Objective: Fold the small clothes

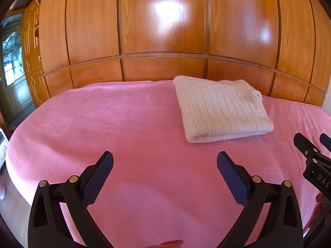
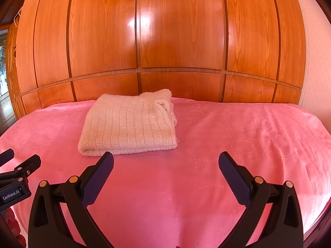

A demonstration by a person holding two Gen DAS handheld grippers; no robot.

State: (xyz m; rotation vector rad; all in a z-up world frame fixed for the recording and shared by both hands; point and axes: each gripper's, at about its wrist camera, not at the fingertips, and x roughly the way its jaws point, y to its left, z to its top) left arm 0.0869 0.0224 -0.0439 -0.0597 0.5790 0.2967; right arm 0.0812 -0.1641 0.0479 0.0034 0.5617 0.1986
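Observation:
A cream knitted garment (image 1: 222,109) lies folded into a thick rectangle on the pink cloth (image 1: 124,128), toward the far side. The right wrist view shows the same folded garment (image 2: 129,124) left of centre. My left gripper (image 1: 165,159) is open and empty, hovering over bare cloth in front and to the left of the garment. Just short of the garment's near edge my right gripper (image 2: 166,159) is also open, nothing between its fingers. Each gripper shows at the edge of the other's view: the right gripper (image 1: 310,142) and the left gripper (image 2: 20,157).
A glossy wooden panelled wall (image 1: 165,31) rises directly behind the pink-covered surface. At far left stand a doorway and patterned glass (image 1: 12,62). The pink cloth's rounded edge drops off at the left (image 1: 12,144). A pale wall (image 2: 314,62) runs along the right.

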